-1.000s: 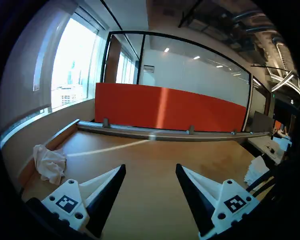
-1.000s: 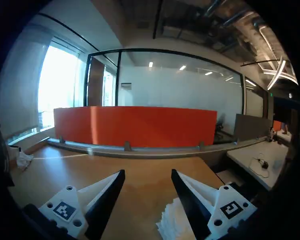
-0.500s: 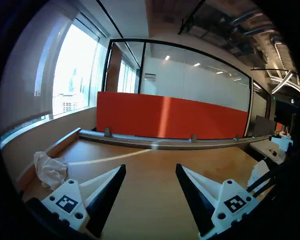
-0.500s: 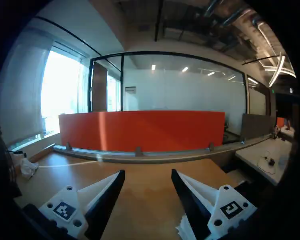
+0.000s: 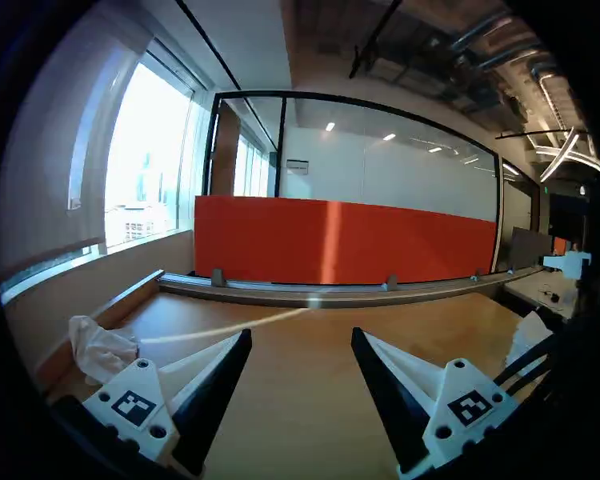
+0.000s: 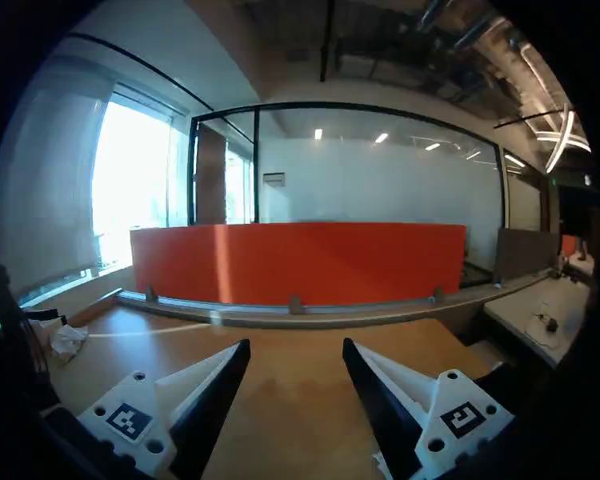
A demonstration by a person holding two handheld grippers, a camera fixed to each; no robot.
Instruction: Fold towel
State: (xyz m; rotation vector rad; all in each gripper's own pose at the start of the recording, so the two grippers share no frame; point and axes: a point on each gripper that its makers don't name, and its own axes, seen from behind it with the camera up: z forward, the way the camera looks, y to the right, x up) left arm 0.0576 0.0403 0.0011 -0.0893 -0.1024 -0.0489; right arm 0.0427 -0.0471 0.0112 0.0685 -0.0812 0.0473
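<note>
The bench (image 5: pixel 300 416) is smooth, pale wood with a soft sheen. The towel (image 5: pixel 100 352) is crumpled white cloth. The left hand-held gripper (image 5: pixel 300 331) looks like matt white and black plastic. The orange divider (image 5: pixel 340 240) looks matt.

We held our left gripper (image 5: pixel 300 333) above a wooden table (image 5: pixel 300 416), its two fingers spread apart over bare wood. A crumpled white towel (image 5: pixel 100 352) lay at the table's left edge, below a bright window (image 5: pixel 144 184). An orange partition (image 5: pixel 340 240) stood along the far side.
</note>
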